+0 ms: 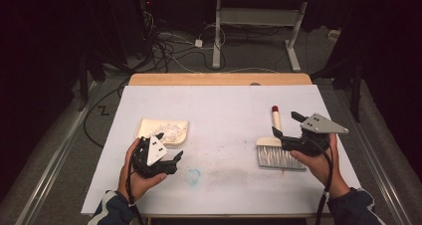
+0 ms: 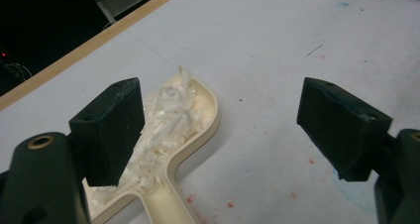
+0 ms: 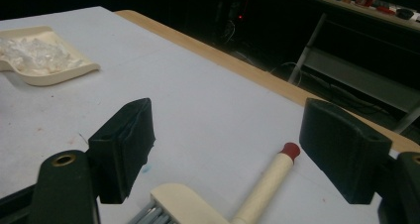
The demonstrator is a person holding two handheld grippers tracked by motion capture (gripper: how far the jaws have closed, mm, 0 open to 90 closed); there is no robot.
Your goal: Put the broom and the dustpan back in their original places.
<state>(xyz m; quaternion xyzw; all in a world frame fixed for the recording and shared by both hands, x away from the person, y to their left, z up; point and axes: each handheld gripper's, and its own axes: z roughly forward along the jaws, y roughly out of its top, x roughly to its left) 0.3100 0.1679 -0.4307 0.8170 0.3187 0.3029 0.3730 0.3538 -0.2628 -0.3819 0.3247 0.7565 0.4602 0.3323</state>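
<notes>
A white-covered table [image 1: 224,105] carries a shred-filled dustpan [image 1: 149,128] and brush [image 1: 278,153].

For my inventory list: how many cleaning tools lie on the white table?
2. The cream dustpan, full of white shreds, lies at the left by the left hand-held gripper. The brush lies at the right, below the right hand-held gripper.

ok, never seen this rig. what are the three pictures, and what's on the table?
No robot here: a person holds a two-jaw tool in each hand. The high view looks down on the table. It shows the left gripper near a cream dustpan full of white shreds, and the right gripper over a brush with a red-tipped handle. The other two pictures come from cameras riding on each gripper, looking along its black jaws. Both grippers are open and hold nothing; the dustpan and the brush lie on the table.
</notes>
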